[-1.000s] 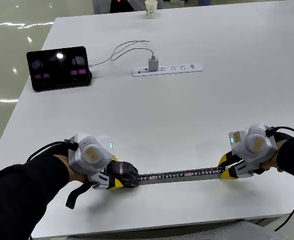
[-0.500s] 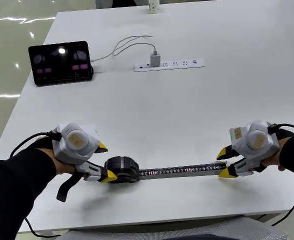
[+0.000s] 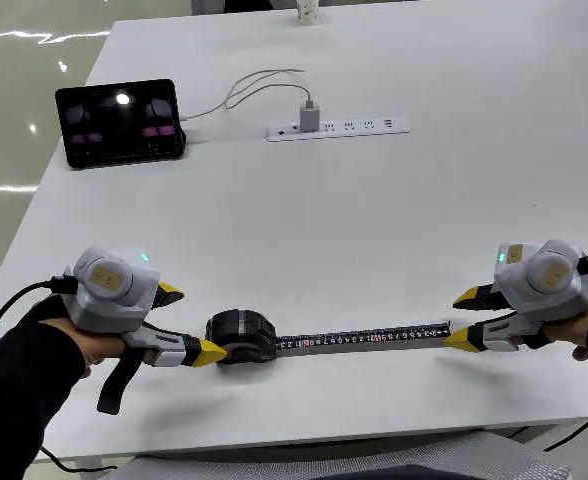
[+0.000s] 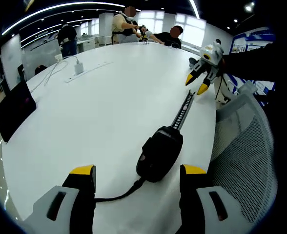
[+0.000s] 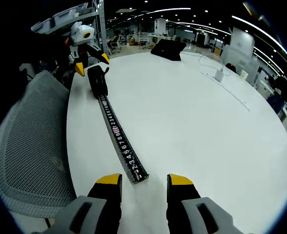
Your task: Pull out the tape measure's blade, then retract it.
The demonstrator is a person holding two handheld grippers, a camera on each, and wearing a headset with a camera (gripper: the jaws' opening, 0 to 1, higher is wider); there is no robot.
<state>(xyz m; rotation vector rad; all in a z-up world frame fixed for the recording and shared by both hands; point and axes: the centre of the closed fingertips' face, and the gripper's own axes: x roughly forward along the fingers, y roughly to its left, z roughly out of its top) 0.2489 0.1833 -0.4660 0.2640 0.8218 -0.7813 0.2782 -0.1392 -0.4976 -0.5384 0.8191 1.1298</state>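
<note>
A black tape measure [image 3: 242,336] lies on the white table [image 3: 374,230], its blade [image 3: 364,339] pulled out to the right and flat on the surface. My left gripper [image 3: 186,322] stands open just left of the case [image 4: 159,152], not touching it; a black strap trails from the case toward the jaws. My right gripper [image 3: 465,318] is open just beyond the blade's end [image 5: 139,177], which lies free in front of its yellow fingertips [image 5: 181,181]. The blade [image 5: 117,137] runs back to the case [image 5: 97,79] and the left gripper [image 5: 89,61].
A black tablet [image 3: 120,122] stands at the back left, and a white power strip [image 3: 338,128] with a charger and cable lies at the back centre. A paper cup [image 3: 306,12] is at the far edge. A grey mesh chair [image 5: 31,156] sits by the table's near edge.
Both grippers have let go: the left opened and drew back left from the case, the right opened and moved right off the blade's end. The blade stays extended.
</note>
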